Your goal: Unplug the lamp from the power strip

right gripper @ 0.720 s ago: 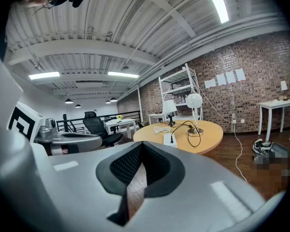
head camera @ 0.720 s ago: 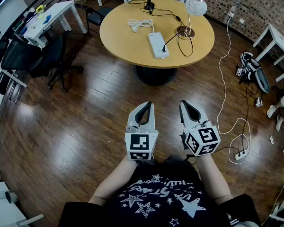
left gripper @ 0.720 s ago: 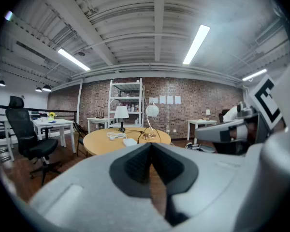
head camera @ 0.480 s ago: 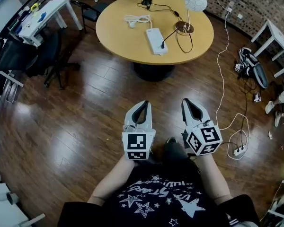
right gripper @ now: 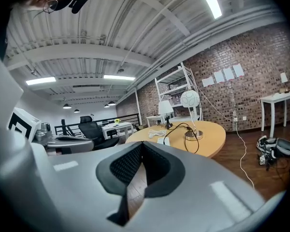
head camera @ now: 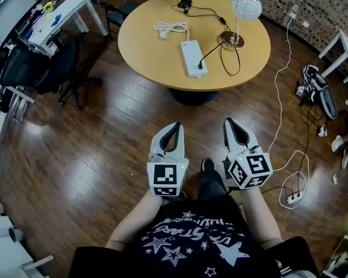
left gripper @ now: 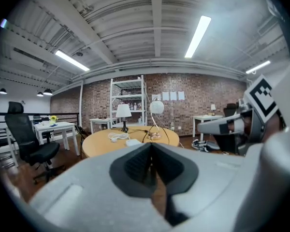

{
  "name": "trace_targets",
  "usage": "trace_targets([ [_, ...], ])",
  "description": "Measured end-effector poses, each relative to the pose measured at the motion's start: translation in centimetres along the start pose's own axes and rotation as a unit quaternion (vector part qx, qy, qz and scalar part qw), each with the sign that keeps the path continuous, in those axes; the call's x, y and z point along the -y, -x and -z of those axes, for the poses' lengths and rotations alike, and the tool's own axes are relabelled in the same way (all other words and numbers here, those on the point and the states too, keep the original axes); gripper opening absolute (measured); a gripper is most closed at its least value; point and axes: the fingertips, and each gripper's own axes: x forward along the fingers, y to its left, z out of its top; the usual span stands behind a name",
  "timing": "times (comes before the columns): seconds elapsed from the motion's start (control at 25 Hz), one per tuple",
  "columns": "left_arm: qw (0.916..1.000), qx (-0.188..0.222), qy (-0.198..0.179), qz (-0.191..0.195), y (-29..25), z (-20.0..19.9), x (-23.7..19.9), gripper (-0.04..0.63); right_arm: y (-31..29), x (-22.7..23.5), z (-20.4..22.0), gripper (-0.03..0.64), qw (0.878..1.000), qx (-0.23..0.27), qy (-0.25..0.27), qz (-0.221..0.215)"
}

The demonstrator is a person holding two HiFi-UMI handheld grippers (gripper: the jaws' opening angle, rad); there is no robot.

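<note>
The round wooden table (head camera: pixel 156 51) filled the upper middle of the head view. Below it, at centre frame, the left gripper (head camera: pixel 174 127) and right gripper (head camera: pixel 229 123) hung side by side over the wood floor (head camera: pixel 98 149). Both were clenched on nothing and well apart from the table. The globe lamp (head camera: pixel 245 7) stood at the table's upper right. The white power strip (head camera: pixel 191 57) lay mid-table, with a black plug (head camera: pixel 200 65) seated near its lower end.

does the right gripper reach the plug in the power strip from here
Probably not: the right gripper is over floor, short of the table where the plug sits in the power strip. Nothing blocks it.
</note>
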Motion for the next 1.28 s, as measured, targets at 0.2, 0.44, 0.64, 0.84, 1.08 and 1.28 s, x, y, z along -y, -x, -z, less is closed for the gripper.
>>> trace_targets([
  [0.2, 0.9999, -0.001, -0.006, -0.016, -5.0, -1.1, 0.2, 0.005, -3.6, 3.9, -1.6, 0.009, 1.0, 0.0, 0.008, -0.022],
  [0.44, 0.999, -0.01, -0.006, -0.042, -10.6, -2.0, 0.4, 0.005, -7.0, 8.2, -2.5, 0.009, 0.999, -0.009, 0.01, -0.048],
  [0.64, 0.9977, -0.024, 0.018, -0.061, -13.2, -1.9, 1.0, 0.005, -9.1, 10.1, -2.0, 0.009, 0.997, -0.02, 0.001, -0.076],
  [0.84, 0.9965, -0.032, 0.016, -0.076, -15.0, -1.6, 1.3, 0.005, -10.4, 11.3, -2.0, 0.009, 0.996, -0.025, 0.006, -0.091],
  [1.08, 0.9959, -0.034, -0.009, -0.083, -17.1, -1.3, 0.1, 0.005, -12.0, 11.6, -1.3, 0.009, 0.995, -0.034, 0.007, -0.095],
  [1.28, 0.996, -0.049, -0.005, -0.074, -19.9, -0.1, -1.6, 0.005, -14.0, 11.3, -0.2, 0.009, 0.995, -0.045, 0.016, -0.091],
])
